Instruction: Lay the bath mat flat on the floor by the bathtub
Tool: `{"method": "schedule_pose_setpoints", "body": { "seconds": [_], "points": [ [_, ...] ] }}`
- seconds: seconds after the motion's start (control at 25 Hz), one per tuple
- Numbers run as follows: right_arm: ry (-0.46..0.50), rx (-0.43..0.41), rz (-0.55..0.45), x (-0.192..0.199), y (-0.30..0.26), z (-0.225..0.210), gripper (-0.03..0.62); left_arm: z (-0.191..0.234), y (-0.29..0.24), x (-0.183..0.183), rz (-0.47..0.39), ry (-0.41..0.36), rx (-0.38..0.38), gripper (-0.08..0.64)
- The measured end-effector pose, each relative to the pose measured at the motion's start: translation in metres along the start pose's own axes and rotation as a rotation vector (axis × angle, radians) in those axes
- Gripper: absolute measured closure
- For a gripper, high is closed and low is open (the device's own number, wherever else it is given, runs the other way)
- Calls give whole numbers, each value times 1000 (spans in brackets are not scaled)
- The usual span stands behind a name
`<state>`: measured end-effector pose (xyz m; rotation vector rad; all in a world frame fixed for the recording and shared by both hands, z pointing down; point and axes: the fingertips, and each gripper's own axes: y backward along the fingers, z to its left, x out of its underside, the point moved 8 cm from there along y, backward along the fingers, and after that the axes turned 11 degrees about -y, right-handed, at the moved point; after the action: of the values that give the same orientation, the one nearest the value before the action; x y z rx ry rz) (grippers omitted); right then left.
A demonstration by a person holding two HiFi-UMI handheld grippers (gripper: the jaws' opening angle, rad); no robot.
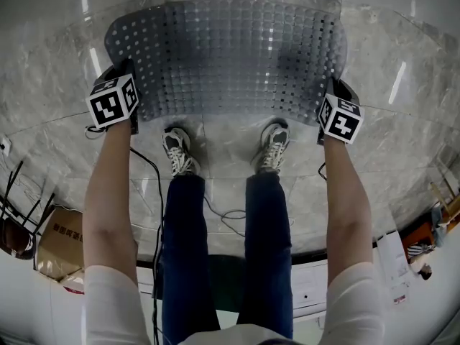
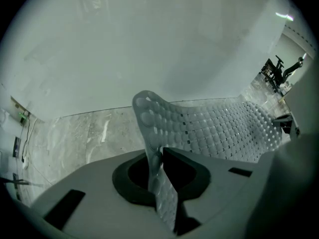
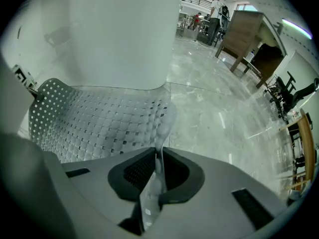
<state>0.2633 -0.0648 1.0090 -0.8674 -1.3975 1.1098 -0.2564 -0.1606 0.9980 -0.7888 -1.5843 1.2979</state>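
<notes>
The bath mat (image 1: 230,56) is grey, translucent and studded with small holes; it hangs spread between my two grippers just above the marble floor, in front of the white bathtub wall. My left gripper (image 1: 128,95) is shut on the mat's near left corner; my right gripper (image 1: 332,100) is shut on the near right corner. In the left gripper view the mat (image 2: 214,128) rises out of the closed jaws and stretches to the right. Seen from the right gripper, the mat (image 3: 99,123) runs left from the pinched edge.
The white bathtub wall (image 3: 119,34) stands straight ahead. The person's two sneakers (image 1: 180,152) stand on the marble floor (image 1: 402,149) just behind the mat. A black cable (image 1: 154,192) trails by the left leg. A cardboard box (image 1: 61,243) lies at lower left.
</notes>
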Motion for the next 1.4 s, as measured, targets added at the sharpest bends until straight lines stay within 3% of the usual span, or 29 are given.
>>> {"method": "schedule_pose_setpoints", "body": {
  "seconds": [0.52, 0.68, 0.84, 1.04, 1.4],
  "points": [
    [-35, 68, 99, 15, -36, -19, 546, 14, -29, 11, 2, 44, -14, 514],
    [-31, 89, 113, 10, -35, -18, 532, 21, -30, 12, 11, 79, -35, 425],
    [-64, 103, 139, 10, -38, -20, 518, 23, -30, 13, 22, 98, -43, 425],
    [-44, 166, 134, 6, -39, -23, 444, 28, -29, 15, 26, 126, -49, 407],
    [-70, 129, 137, -6, -40, -16, 416, 37, -26, 23, 12, 188, -44, 374]
  ]
}}
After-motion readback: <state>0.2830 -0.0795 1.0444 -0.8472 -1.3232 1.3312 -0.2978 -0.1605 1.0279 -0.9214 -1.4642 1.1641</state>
